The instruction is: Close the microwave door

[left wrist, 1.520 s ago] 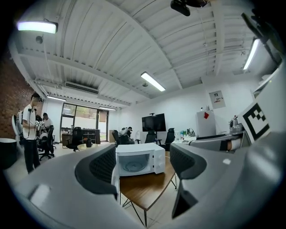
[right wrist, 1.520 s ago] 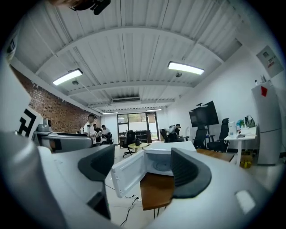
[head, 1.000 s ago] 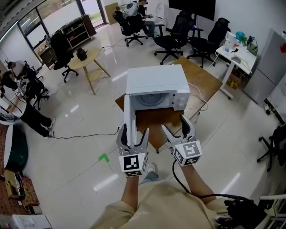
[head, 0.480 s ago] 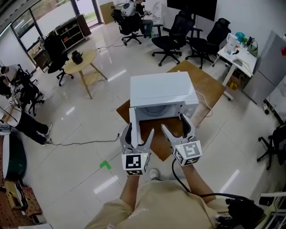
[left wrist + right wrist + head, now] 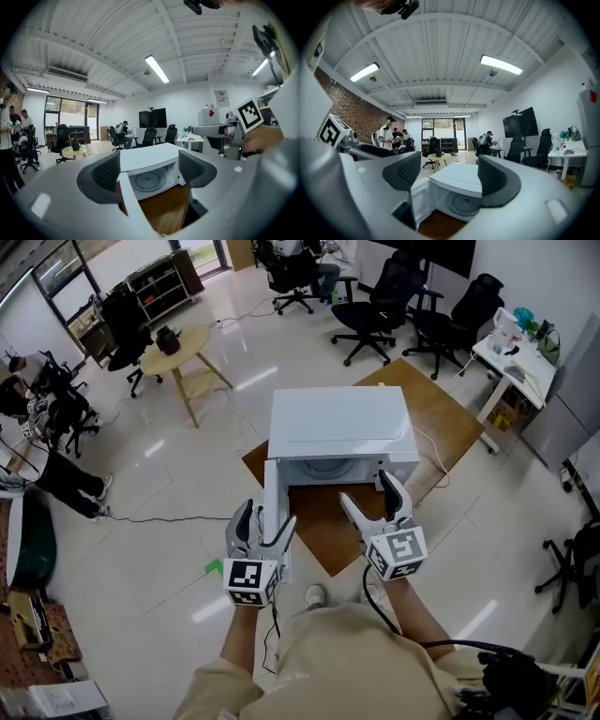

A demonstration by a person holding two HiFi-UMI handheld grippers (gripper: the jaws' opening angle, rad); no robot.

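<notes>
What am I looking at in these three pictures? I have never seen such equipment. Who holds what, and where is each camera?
No robot is here: a person holds a two-jaw gripper in each hand. The head view comes from a camera on the person's head, looking down; each gripper view comes from a camera riding on that gripper. On a brown wooden table stands a white box-shaped microwave, its white door swung open on the left. The left gripper is near the door's edge, the right gripper in front of the cavity. Both have jaws apart and hold nothing.
</notes>
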